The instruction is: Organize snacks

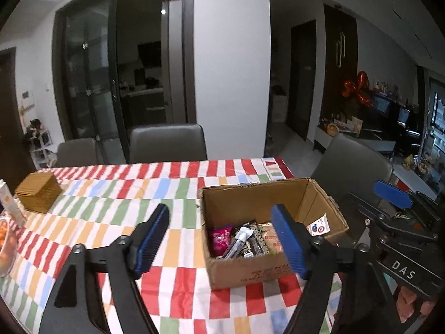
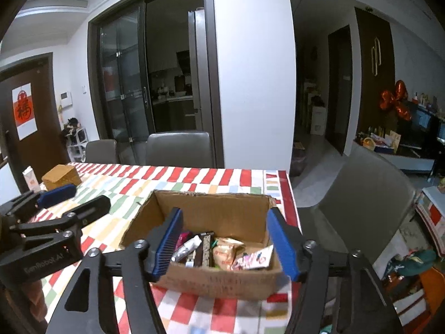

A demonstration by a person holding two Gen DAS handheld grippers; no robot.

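An open cardboard box [image 1: 250, 203] [image 2: 222, 281] stands on the checked tablecloth near the table's right end. Several snack packets [image 1: 242, 240] [image 2: 228, 253] lie inside it, among them a pink packet [image 1: 221, 238] and a white tube. My left gripper [image 1: 221, 211] is open with nothing between its blue pads; it sits left of the box, its right finger in front of the box's near corner. My right gripper [image 2: 225, 214] is open too, its fingers framing the box in the right wrist view, empty. Each gripper shows in the other's view [image 1: 389, 206] [image 2: 75, 197].
A brown woven box [image 1: 39, 194] [image 2: 61, 176], a white carton [image 1: 11, 206] and a bowl of orange fruit [image 1: 5, 245] stand at the table's left. Grey chairs [image 1: 167, 142] [image 2: 370, 192] line the far side and the right end. The table edge runs just right of the box.
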